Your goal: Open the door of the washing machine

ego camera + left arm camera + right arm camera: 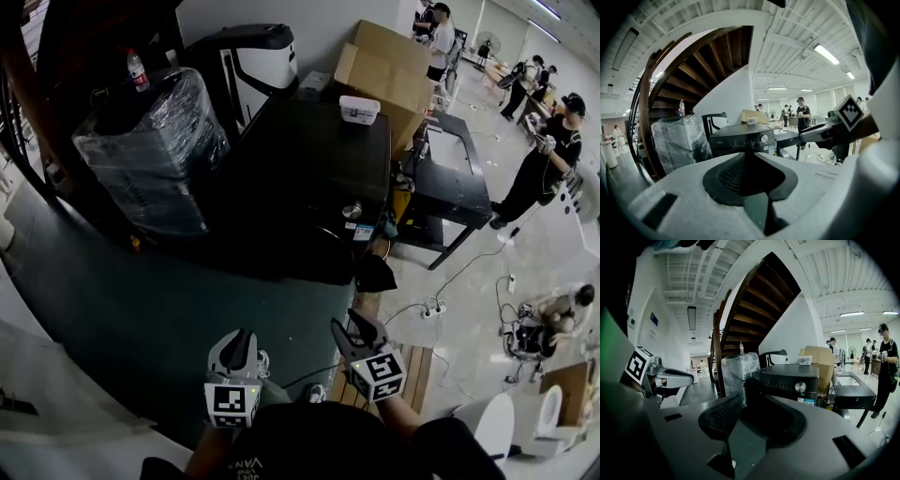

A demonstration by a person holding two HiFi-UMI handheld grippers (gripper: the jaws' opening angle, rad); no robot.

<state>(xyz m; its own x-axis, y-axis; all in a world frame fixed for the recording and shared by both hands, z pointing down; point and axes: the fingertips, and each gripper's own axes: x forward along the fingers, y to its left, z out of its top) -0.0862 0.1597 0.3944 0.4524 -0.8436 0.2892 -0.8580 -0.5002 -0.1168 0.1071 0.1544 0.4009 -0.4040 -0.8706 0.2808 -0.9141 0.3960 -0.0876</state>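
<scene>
The black washing machine (309, 178) stands ahead of me on the dark green floor, some way beyond both grippers. Its control strip with a silver knob (764, 138) faces me in the left gripper view, and the same knob (800, 386) shows in the right gripper view. The door below that strip is hidden behind the jaws. My left gripper (239, 349) is held low at the left, jaws together and empty. Beside it, the right gripper (361, 330) has its jaws spread with nothing between them. Neither touches the machine.
A plastic-wrapped appliance (150, 150) stands left of the washer under a wooden staircase. A small white box (359, 110) lies on the washer's top. Cardboard boxes (389, 70) and a black table (450, 178) are to the right. Cables and a power strip (431, 309) lie on the floor, and people stand far right.
</scene>
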